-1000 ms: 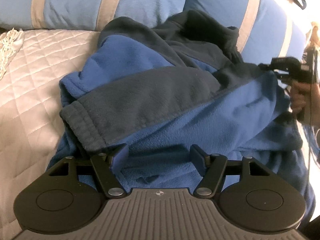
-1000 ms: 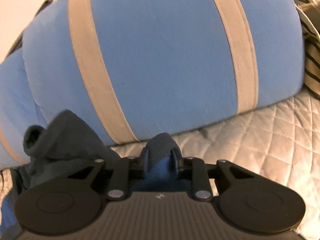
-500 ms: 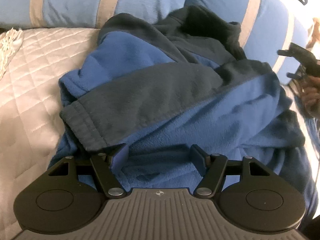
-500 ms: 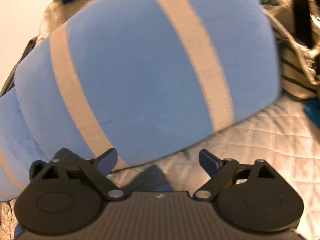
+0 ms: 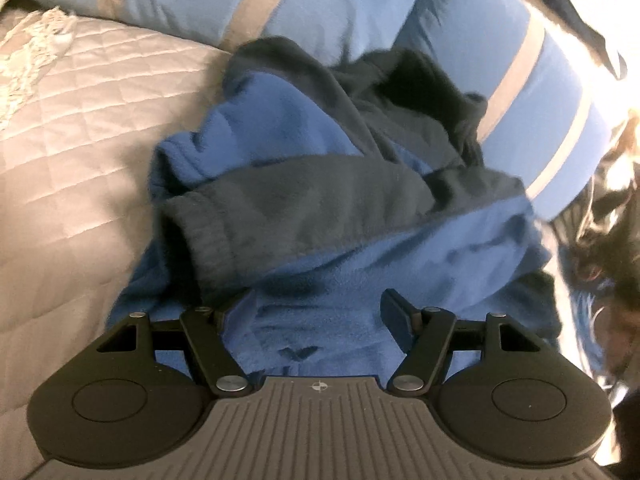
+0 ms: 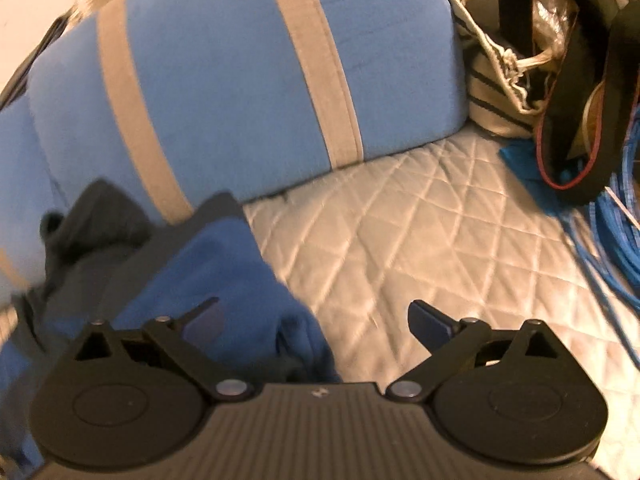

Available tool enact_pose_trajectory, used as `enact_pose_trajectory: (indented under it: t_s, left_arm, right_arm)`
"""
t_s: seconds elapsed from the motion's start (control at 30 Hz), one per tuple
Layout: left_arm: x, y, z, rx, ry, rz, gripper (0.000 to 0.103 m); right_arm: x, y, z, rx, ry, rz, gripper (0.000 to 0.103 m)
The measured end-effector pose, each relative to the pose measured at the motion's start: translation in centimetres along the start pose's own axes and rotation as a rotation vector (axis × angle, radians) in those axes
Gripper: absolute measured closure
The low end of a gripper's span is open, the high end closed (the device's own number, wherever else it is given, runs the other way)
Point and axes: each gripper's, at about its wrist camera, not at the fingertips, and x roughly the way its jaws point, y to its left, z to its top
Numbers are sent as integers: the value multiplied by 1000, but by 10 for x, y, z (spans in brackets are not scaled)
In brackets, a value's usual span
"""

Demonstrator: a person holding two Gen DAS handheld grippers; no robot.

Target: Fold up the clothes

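A rumpled blue and dark navy fleece jacket (image 5: 340, 216) is lying bunched on the pale quilted bedspread (image 5: 72, 168), its top edge pressing against blue pillows with grey stripes (image 6: 224, 80). The left claw (image 5: 314, 312) is hovering spread wide over its hem, gripping nothing. The right claw (image 6: 314, 320) is gaping wide too, empty, above the jacket's edge, with bare quilt opening rightward toward a striped bag (image 6: 500, 92) stuffed with dark straps.

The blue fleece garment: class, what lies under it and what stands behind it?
The blue fleece garment lies on a quilted bedspread. Behind it stand blue pillows with grey stripes. Whatever lies directly beneath the fleece is covered.
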Motion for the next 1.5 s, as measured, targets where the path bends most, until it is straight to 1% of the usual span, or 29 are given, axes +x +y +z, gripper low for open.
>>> enact_pose_trajectory:
  t_s: [0.1, 0.2, 0.23, 0.3, 0.37, 0.4, 0.53, 0.63, 0.77, 0.87, 0.9, 1.0, 1.07, 1.1, 1.27, 1.33, 1.4, 1.43, 1.47, 1.5]
  left_arm:
    - [-19, 13, -3, -15, -41, 4, 35]
    - [-37, 31, -9, -23, -92, 66, 35]
    - [-40, 37, -14, -29, -89, 87, 35]
    - [-44, 49, -24, -44, -71, 124, 35]
    - [-48, 60, -34, -59, -53, 161, 35]
    - [-49, 65, -41, -73, -26, 169, 35]
    - [-58, 68, -68, -110, 19, 145, 35]
    - [-67, 63, -84, -110, 52, 140, 35]
    - [-76, 65, -107, -130, 100, 132, 35]
    - [-75, 65, -122, -126, 174, 142, 35]
    - [-75, 64, -126, -116, 184, 145, 35]
    - [-75, 59, -134, -78, 197, 155, 36]
    - [-73, 53, -137, -58, 210, 147, 36]
    - [-73, 50, -138, -44, 205, 156, 36]
    - [-74, 42, -146, -19, 192, 193, 36]
    - [-75, 41, -148, -19, 188, 200, 39]
    - [-78, 43, -149, -28, 183, 199, 52]
    - [-81, 44, -149, -40, 168, 192, 78]
    - [-85, 46, -149, -55, 150, 183, 93]
    - [-89, 48, -149, -70, 135, 152, 94]
  right_arm:
    - [-17, -2, -18, -44, 15, -32, 0]
    - [-24, -17, -32, 12, 61, -27, 0]
    - [-26, -23, -37, 33, 78, -25, 0]
    - [-29, -35, -47, 71, 113, -25, 0]
    - [-33, -43, -57, 75, 144, -32, 0]
    - [-35, -47, -62, 75, 160, -36, 0]
    - [-48, -58, -86, 64, 221, -22, 0]
    - [-63, -66, -103, 97, 255, 46, 0]
    - [-76, -77, -125, 155, 330, 112, 2]
    - [-83, -80, -139, 130, 379, 98, 5]
    - [-86, -80, -141, 111, 388, 90, 5]
    - [-96, -81, -149, 52, 408, 65, 6]
    - [-102, -83, -155, 30, 426, 35, 6]
    - [-104, -85, -159, 22, 434, 25, 6]
    - [-111, -81, -170, -36, 439, 36, 7]
    - [-112, -79, -173, -55, 437, 40, 7]
    - [-113, -77, -176, -74, 434, 44, 15]
    - [-113, -76, -177, -83, 432, 47, 25]
    - [-114, -75, -179, -92, 431, 49, 41]
    - [-114, -75, -180, -101, 430, 51, 53]
